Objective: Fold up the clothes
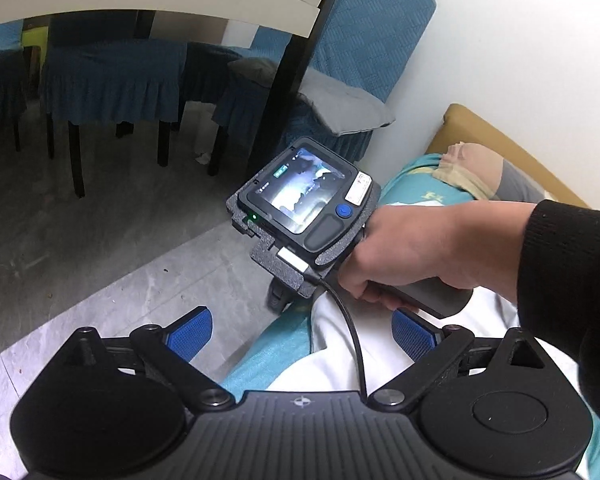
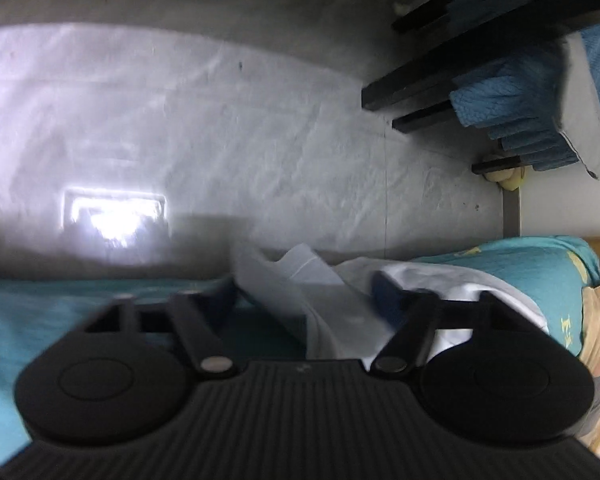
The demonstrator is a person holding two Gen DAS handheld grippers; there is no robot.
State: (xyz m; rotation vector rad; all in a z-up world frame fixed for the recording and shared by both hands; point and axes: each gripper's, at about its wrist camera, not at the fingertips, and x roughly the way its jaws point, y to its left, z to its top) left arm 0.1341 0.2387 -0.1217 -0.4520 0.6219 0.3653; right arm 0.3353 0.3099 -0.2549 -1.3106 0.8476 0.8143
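Note:
A white garment (image 1: 340, 344) lies on the teal bed sheet (image 1: 259, 356) at the bed's edge. My left gripper (image 1: 300, 330) is open, its blue pads (image 1: 189, 332) wide apart above the garment and empty. The right gripper's body with its screen (image 1: 304, 196) is held in a hand just ahead of it, over the garment. In the right wrist view the right gripper (image 2: 312, 300) is open, with the white garment (image 2: 332, 300) lying between and over its fingers at the edge of the teal sheet (image 2: 520, 264). The view is blurred.
Grey tiled floor (image 1: 99, 248) runs beside the bed. Chairs with blue covers (image 1: 111, 76) and a dark table leg (image 1: 279, 92) stand beyond. A beige and grey garment (image 1: 480, 168) lies further up the bed by the yellow headboard (image 1: 500, 136).

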